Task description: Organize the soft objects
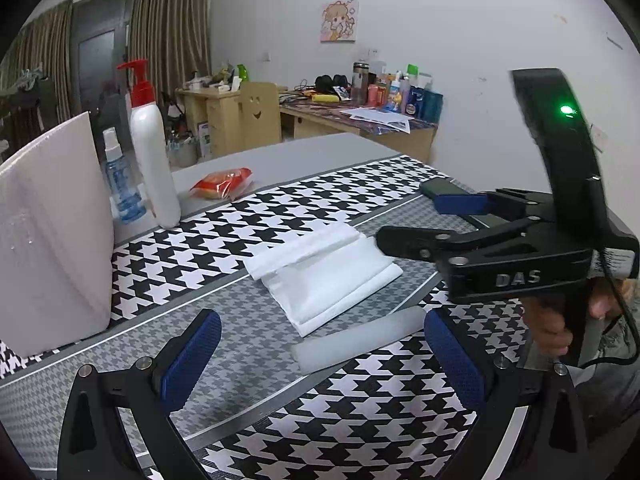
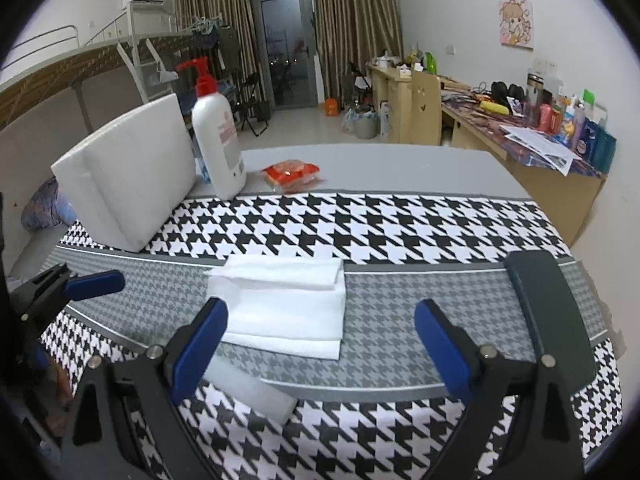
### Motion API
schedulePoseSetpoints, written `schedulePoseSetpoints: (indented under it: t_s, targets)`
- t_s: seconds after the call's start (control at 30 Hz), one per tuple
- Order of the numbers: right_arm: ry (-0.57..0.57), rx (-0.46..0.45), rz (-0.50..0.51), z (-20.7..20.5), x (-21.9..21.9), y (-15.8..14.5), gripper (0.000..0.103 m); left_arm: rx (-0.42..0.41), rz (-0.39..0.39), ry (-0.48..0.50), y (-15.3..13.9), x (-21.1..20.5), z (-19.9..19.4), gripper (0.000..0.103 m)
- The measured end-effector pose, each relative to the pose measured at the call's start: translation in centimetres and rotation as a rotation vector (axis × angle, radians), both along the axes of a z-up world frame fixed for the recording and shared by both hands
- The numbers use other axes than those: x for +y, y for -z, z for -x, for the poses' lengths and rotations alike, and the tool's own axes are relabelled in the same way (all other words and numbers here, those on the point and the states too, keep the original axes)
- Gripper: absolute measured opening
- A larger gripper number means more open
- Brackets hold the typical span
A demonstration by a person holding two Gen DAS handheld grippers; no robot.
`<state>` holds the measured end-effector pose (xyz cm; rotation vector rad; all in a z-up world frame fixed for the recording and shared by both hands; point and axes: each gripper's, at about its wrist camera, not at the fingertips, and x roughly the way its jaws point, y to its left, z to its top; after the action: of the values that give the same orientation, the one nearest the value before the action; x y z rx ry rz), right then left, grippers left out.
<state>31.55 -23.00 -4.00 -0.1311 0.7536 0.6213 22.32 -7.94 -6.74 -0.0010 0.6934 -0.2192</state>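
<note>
A folded white foam sheet (image 1: 324, 276) lies on the houndstooth tablecloth (image 1: 200, 240); it also shows in the right wrist view (image 2: 280, 304). A small rolled white foam piece (image 1: 356, 338) lies just in front of it, between my left gripper's fingers (image 1: 322, 360), which are open and empty. In the right wrist view the roll (image 2: 248, 396) lies low left, partly behind the left finger. My right gripper (image 2: 320, 352) is open and empty, hovering over the sheet's near edge; it shows in the left wrist view (image 1: 416, 220). A thick white foam block (image 1: 52, 232) stands at the left.
A white pump bottle with red top (image 1: 150, 152), a blue spray bottle (image 1: 120, 180) and an orange packet (image 1: 222, 184) stand at the table's far side. A dark flat object (image 2: 552, 316) lies on the cloth at right. Cluttered desks line the far wall.
</note>
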Motion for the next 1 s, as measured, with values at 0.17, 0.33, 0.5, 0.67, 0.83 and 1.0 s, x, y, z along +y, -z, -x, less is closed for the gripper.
schedulePoseSetpoints:
  t_s: [0.17, 0.33, 0.5, 0.67, 0.83, 1.0]
  targets:
    - [-0.007, 0.034, 0.015, -1.1, 0.7, 0.8, 0.095, 0.004, 0.026, 0.01, 0.0, 0.4, -0.2, 0.102]
    - [-0.029, 0.086, 0.041, -2.0, 1.6, 1.9, 0.088, 0.022, 0.014, -0.009, 0.7, 0.8, -0.7, 0.102]
    - [-0.035, 0.119, 0.076, -2.8, 2.5, 3.0, 0.085, 0.056, 0.01, -0.012, 1.3, 1.2, -1.1, 0.102]
    - [-0.031, 0.137, 0.143, -3.2, 3.2, 4.0, 0.069, 0.055, 0.019, -0.03, 1.3, 1.8, -1.1, 0.102]
    - [-0.03, 0.099, 0.182, -2.6, 3.8, 4.1, 0.049, 0.076, 0.024, -0.039, 1.7, 2.0, -1.4, 0.102]
    - [-0.059, 0.108, 0.18, -2.1, 4.0, 3.9, 0.008, 0.082, 0.017, -0.048, 1.9, 2.0, -1.5, 0.102]
